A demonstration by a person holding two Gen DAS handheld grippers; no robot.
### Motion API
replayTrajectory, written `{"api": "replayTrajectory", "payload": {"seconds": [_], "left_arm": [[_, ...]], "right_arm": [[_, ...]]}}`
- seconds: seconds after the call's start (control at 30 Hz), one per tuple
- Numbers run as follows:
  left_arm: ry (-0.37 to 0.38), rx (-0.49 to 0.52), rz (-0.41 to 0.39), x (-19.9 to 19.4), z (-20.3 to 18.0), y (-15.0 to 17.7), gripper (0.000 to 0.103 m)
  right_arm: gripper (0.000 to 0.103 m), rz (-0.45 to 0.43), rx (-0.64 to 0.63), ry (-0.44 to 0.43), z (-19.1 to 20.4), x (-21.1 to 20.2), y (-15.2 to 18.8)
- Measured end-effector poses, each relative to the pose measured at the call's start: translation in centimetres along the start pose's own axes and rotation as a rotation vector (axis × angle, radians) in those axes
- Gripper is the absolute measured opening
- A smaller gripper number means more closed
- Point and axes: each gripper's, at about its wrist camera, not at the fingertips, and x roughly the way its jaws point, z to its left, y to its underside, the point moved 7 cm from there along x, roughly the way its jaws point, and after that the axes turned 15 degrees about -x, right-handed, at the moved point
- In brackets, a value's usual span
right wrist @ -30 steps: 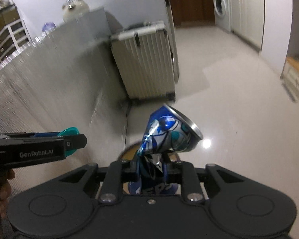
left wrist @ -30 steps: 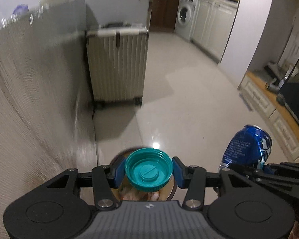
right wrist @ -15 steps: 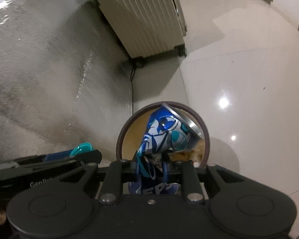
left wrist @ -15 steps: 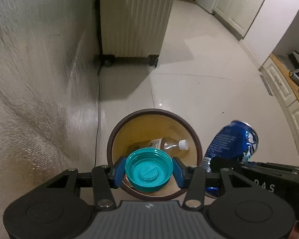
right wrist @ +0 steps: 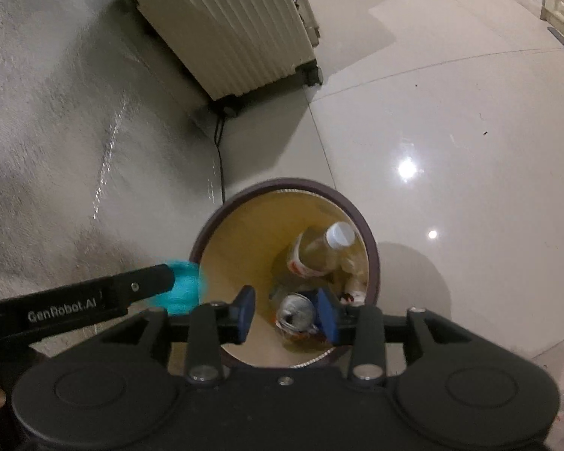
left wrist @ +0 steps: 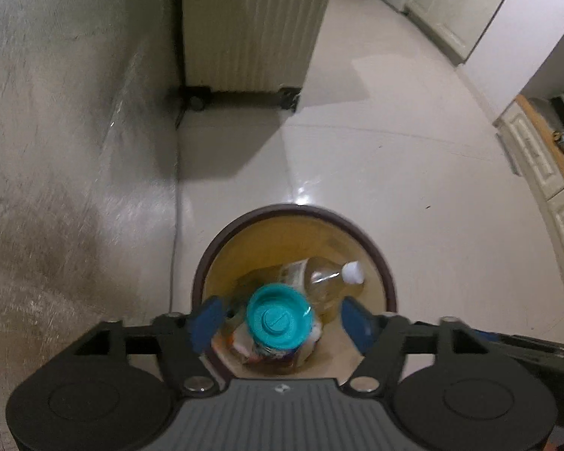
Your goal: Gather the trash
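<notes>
Trash is dropping into a round brown-rimmed bin with a yellow inside on the pale tiled floor. Left gripper has just been opening; a teal plastic lid sits free between its spread blue pads, touching neither. Right gripper has also just been opening, and a crushed blue drink can lies loose below it in the bin. At two o'clock inside rests a clear plastic bottle with a white cap. A ribbed beige suitcase stands at twelve o'clock.
</notes>
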Motion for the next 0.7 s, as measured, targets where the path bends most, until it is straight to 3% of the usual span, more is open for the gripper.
{"api": "replayTrajectory", "payload": {"seconds": [0.27, 0.7], "left_arm": [[-0.048, -0.011, 0.039, 0.4, 1.4, 1.4, 0.081], [-0.060, -0.010, 0.006, -3.0, 1.5, 1.5, 0.087]], "right_arm": [[0.051, 0.014, -0.030, 0.022, -0.3, -0.1, 0.6], [0.067, -0.022, -0.085, 0.084, 0.1, -4.1, 0.4]]}}
